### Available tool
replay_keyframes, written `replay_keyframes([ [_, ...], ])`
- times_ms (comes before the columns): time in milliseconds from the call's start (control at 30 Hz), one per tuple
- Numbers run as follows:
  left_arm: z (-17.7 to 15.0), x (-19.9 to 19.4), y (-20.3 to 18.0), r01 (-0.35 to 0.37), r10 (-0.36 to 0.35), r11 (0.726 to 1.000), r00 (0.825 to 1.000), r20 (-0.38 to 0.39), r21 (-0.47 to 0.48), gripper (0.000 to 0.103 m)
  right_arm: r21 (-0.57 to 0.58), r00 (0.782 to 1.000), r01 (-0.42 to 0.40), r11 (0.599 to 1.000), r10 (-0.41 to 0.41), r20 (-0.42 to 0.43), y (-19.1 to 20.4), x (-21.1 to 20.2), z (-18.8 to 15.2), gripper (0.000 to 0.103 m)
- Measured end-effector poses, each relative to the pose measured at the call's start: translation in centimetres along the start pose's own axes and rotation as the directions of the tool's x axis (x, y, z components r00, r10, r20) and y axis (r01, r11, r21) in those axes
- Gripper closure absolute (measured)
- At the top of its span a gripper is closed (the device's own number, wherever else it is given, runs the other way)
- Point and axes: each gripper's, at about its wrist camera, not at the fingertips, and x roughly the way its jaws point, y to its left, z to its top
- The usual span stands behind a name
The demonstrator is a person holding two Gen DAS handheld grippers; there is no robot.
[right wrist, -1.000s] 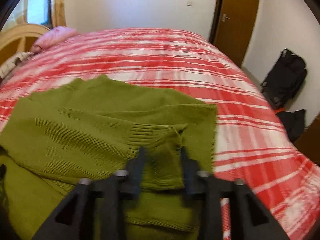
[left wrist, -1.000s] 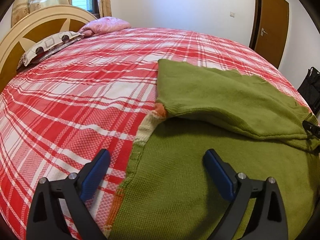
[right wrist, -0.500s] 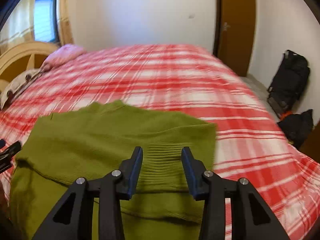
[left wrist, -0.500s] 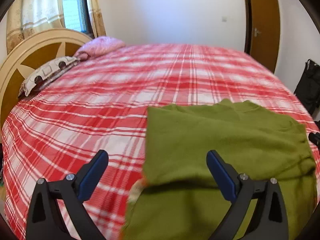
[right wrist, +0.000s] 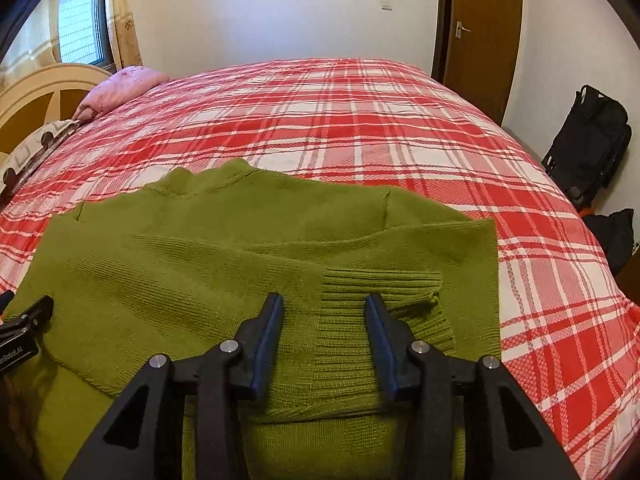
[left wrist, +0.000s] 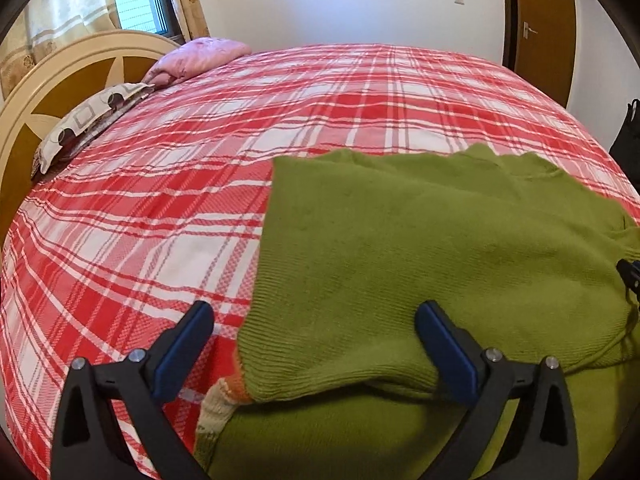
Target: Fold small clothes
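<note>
A green knit sweater (left wrist: 400, 240) lies folded on the bed, with an orange and cream trim (left wrist: 224, 392) showing at its near left edge. My left gripper (left wrist: 316, 312) hovers wide open over the sweater's folded left edge, with nothing held. In the right wrist view the sweater (right wrist: 200, 248) has a sleeve laid across its body, ending in a ribbed cuff (right wrist: 380, 284). My right gripper (right wrist: 323, 302) stands over that cuff and its jaws are opening. The cuff lies flat below them and the pads do not press on it.
A red and white plaid cover (left wrist: 160, 200) spreads over the whole bed. A cream headboard (left wrist: 60, 80) and pillows (left wrist: 88, 120) are at the far left. A brown door (right wrist: 480, 40) and black bags (right wrist: 588, 152) stand to the right of the bed.
My right gripper let go of the ribbed cuff, which now lies flat on the sweater. Both grippers drew back a little, so more of the bed shows.
</note>
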Motion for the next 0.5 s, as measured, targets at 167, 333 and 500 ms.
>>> replay_keyframes([
  [167, 0.1, 0.4, 0.5, 0.034, -0.034, 0.999, 0.999, -0.016, -0.032, 0.000, -0.017, 1.000, 0.017, 1.000, -0.017, 0.002, 0.2, 0.2, 0.2, 0.057],
  [333, -0.2, -0.7, 0.4, 0.028, -0.028, 1.000, 0.999, -0.030, -0.002, 0.000, -0.013, 1.000, 0.024, 1.000, -0.024, -0.020, 0.2, -0.9, 0.0, 0.056],
  [500, -1.8, -3.9, 1.0, 0.055, -0.055, 0.997, 0.998, 0.009, 0.056, 0.000, 0.031, 0.998, -0.068, 0.997, 0.068, 0.017, -0.3, -6.3, -2.6, 0.053],
])
